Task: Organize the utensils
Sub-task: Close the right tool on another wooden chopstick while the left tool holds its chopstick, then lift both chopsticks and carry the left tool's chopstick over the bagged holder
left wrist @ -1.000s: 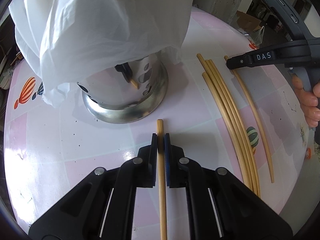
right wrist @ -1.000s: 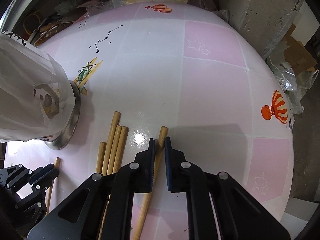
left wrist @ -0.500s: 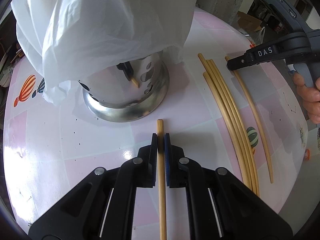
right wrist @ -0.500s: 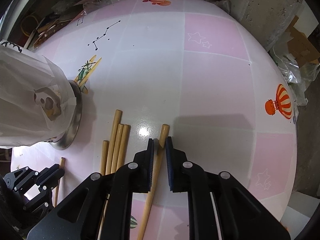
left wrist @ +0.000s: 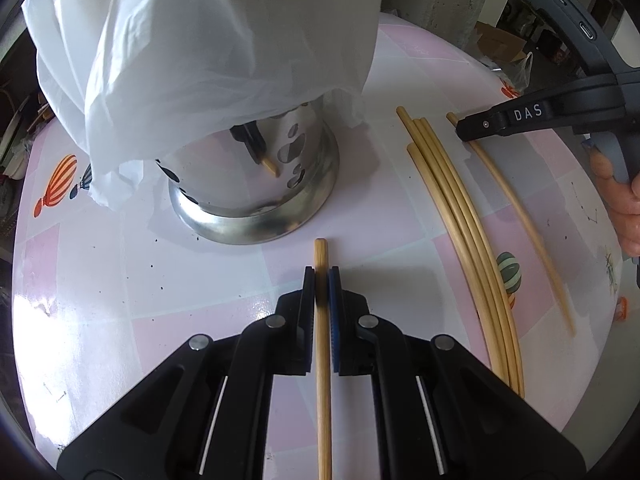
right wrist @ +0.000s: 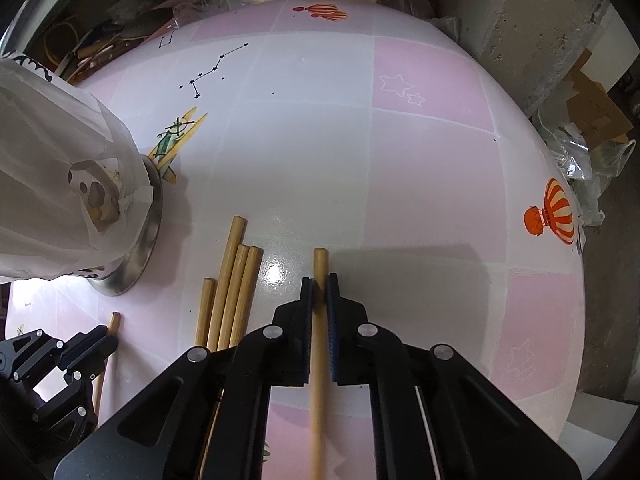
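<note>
A: How far along is the sorting?

B: Barely started, I'd judge. The bag-draped steel holder [left wrist: 256, 184] is standing at the left of the bench [left wrist: 120, 280]. The left tool [left wrist: 321, 280] is pinching one chopstick [left wrist: 322, 380] just before it.

A: And rightward?

B: Four loose chopsticks [left wrist: 452, 208] are lying beside, waiting. The right tool [right wrist: 319, 285] is clamping the separate chopstick [right wrist: 319, 360].
</note>
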### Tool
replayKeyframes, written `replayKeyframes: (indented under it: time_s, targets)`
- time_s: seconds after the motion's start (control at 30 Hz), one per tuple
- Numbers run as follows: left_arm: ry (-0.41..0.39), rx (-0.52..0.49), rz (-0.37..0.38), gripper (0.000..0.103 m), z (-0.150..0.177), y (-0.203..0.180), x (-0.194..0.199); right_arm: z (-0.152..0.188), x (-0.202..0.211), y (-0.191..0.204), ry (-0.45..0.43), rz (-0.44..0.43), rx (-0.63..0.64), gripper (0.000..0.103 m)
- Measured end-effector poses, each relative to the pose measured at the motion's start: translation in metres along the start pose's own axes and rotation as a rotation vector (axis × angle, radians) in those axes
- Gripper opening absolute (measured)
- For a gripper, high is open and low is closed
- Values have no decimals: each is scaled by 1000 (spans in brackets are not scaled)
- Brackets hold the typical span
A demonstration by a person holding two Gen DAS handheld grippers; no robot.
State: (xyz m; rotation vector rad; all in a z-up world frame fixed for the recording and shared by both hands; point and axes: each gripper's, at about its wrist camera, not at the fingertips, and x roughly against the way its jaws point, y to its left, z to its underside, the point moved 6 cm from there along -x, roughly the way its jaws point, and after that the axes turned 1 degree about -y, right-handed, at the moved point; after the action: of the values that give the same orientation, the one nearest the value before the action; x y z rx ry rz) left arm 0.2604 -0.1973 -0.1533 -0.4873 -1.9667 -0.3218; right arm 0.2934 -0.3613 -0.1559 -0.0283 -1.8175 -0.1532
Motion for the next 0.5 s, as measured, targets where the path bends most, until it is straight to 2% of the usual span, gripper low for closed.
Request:
replayKeyframes:
  time_s: [0.23, 0.4, 0.5]
  targets:
    - [-13, 8, -24, 6, 1, -2, 1, 9, 15, -11, -55, -50, -50, 7]
    - [-5, 60, 25, 6, 4, 8, 5, 14, 51, -14, -153, -70, -49, 7]
    - [-27, 91, 51, 6, 4, 14, 17, 22, 84, -19, -233, -76, -36, 7]
